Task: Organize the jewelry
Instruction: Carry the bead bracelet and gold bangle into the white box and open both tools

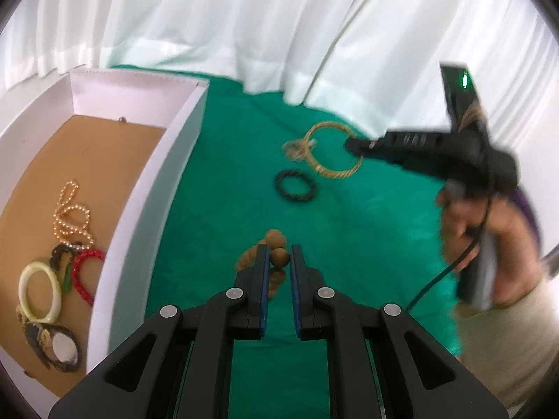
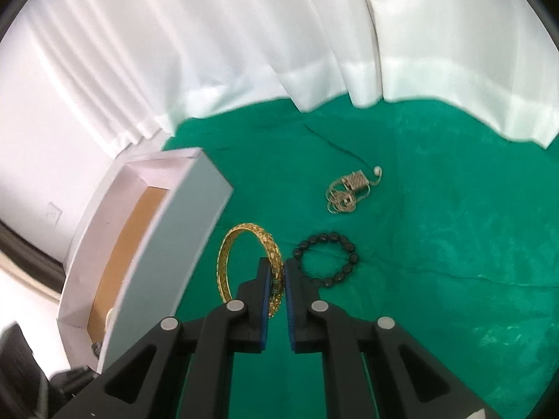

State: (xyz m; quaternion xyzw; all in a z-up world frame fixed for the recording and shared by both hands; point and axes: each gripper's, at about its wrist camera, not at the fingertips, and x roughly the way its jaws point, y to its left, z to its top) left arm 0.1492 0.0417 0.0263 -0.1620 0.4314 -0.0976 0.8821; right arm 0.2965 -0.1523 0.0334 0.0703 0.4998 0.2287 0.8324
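The right gripper [image 2: 277, 272] is pinching the gold bangle [image 2: 244, 244], the box [image 2: 167, 244] lying just leftward; the left gripper [image 1: 279, 258] is clamping wooden beads [image 1: 279, 257].

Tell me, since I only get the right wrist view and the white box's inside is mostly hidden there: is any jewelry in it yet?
Observer: Yes. The left wrist view shows a pearl strand, a red bracelet and a cream bangle lying on the brown floor of the box.
Operator: Is the other hand-held gripper doing anything?
Observer: The left hand-held gripper is shut on a brown bead bracelet, one bead pinched between its fingers.
Operator: Who holds the one I look along?
Observer: A person's hand grips the handle of the right hand-held gripper, and a black cable trails below it.
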